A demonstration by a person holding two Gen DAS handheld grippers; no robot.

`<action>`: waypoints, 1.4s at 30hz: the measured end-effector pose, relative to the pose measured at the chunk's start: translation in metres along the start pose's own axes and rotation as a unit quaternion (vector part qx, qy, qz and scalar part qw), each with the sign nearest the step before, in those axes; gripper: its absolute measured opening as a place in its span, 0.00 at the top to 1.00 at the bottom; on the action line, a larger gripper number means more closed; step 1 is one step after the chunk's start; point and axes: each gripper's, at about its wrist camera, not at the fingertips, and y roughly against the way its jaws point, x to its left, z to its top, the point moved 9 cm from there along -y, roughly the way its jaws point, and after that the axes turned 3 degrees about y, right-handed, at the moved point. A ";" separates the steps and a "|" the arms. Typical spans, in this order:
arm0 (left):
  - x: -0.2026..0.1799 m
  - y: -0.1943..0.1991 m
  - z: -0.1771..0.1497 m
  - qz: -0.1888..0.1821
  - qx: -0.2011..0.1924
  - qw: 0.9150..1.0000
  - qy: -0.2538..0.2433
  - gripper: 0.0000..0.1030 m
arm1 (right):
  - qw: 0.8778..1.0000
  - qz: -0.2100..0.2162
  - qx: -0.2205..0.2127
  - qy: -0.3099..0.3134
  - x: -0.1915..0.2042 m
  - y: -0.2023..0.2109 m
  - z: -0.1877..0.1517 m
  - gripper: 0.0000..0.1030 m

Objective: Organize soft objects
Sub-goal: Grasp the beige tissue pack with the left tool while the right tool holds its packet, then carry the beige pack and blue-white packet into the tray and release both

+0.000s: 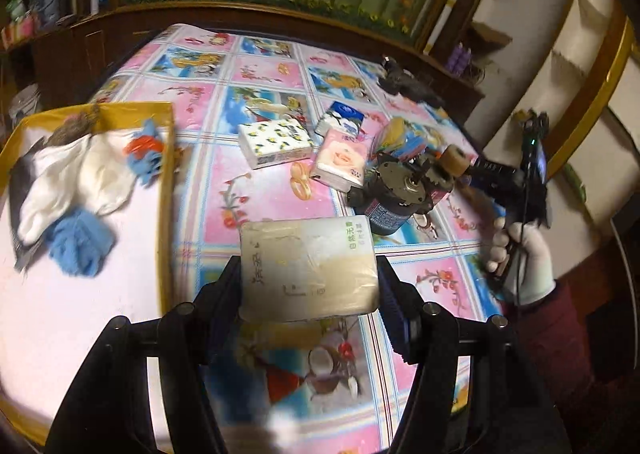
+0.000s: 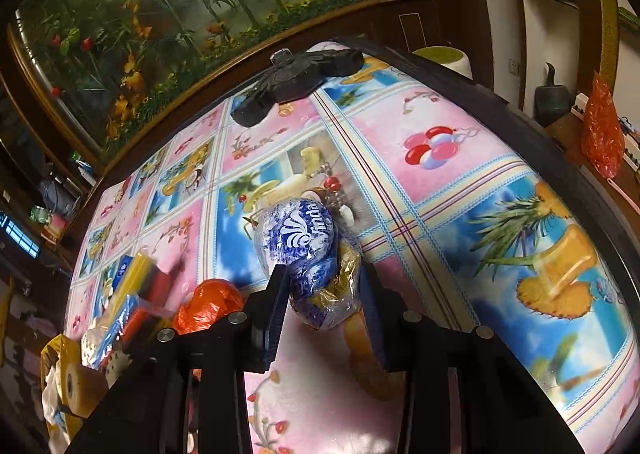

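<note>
My left gripper is shut on a beige tissue pack and holds it above the patterned tablecloth. To its left lies a yellow-rimmed tray with a white glove and blue cloths. Further back lie a lemon-print tissue pack, a pink tissue pack and a blue-white pack. My right gripper is shut on a blue Vinda tissue pack in clear wrap. The right gripper also shows in the left wrist view, in a white-gloved hand.
A dark motor and a can stand right of the tissue packs, with sponges behind. A black object lies at the table's far edge. An orange bag and a yellow sponge pack lie left of my right gripper.
</note>
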 end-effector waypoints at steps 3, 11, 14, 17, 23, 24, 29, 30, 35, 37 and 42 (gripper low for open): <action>0.016 0.025 -0.004 -0.005 -0.027 0.999 0.028 0.40 | 1.000 -0.010 -0.007 0.004 -0.001 0.004 -0.002 0.66; 0.083 0.076 -0.014 0.012 -0.081 0.992 0.094 0.40 | 0.998 -0.025 -0.053 0.021 0.006 0.057 -0.009 0.66; 0.107 0.078 -0.020 0.023 -0.089 0.990 0.107 0.40 | 0.997 0.000 -0.068 0.047 0.028 0.097 -0.020 0.66; 0.125 0.073 -0.032 0.015 -0.087 0.987 0.132 0.40 | 0.992 0.031 -0.079 0.090 0.067 0.134 -0.036 0.66; 0.145 0.073 -0.044 0.015 -0.084 0.984 0.155 0.39 | 0.971 0.127 -0.045 0.196 0.177 0.170 -0.096 0.66; 0.149 0.075 -0.046 0.019 -0.084 0.984 0.156 0.40 | 0.967 0.142 -0.035 0.208 0.193 0.171 -0.108 0.66; 0.173 0.072 -0.041 0.059 -0.073 0.984 0.151 0.39 | 0.946 0.205 0.026 0.249 0.266 0.162 -0.167 0.66; 0.178 0.069 -0.040 0.067 -0.068 0.984 0.150 0.39 | 0.942 0.212 0.036 0.258 0.278 0.161 -0.179 0.66; 0.204 0.048 -0.031 0.093 -0.041 0.983 0.154 0.39 | 0.925 0.223 0.074 0.298 0.319 0.147 -0.221 0.65; 0.213 0.042 -0.026 0.096 -0.036 0.982 0.162 0.39 | 0.921 0.222 0.087 0.309 0.329 0.141 -0.231 0.65; 0.231 0.031 -0.011 0.085 -0.033 0.978 0.188 0.38 | 0.909 0.216 0.110 0.339 0.361 0.124 -0.245 0.65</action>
